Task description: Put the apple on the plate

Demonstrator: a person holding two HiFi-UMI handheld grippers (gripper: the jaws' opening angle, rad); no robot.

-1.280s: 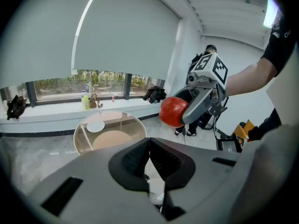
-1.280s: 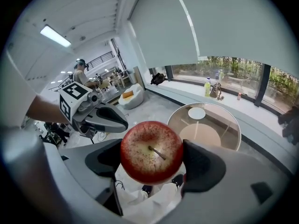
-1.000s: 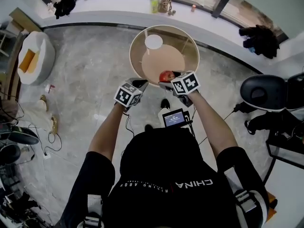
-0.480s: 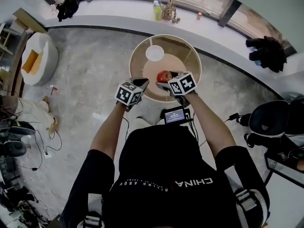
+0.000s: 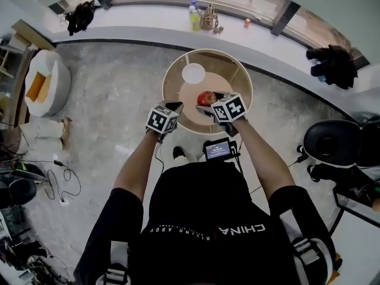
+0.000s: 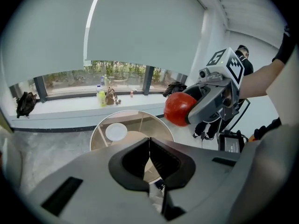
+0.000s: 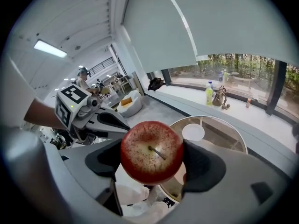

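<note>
**Apple in my right gripper, above the table**

My right gripper (image 5: 209, 104) has its jaws closed on the apple (image 7: 152, 151). One dark pad presses on each side of the fruit, and the stem points toward the camera of this gripper. The apple is red with small pale spots. It does not touch the table (image 5: 242, 79); I hold it in the air over the near part of the round top.

The plate (image 5: 193, 72) is small and white. It lies on the far part of the table, a little to the left side, and it is well apart from the apple.

My left gripper (image 6: 149, 146) is completely closed, the two jaws meet, and there is nothing between them. It hangs at the near left edge of the table, just beside the right gripper.

Behind the table there is a long window sill (image 5: 142, 8) with a yellow-green bottle (image 5: 193, 18) on it.
</note>
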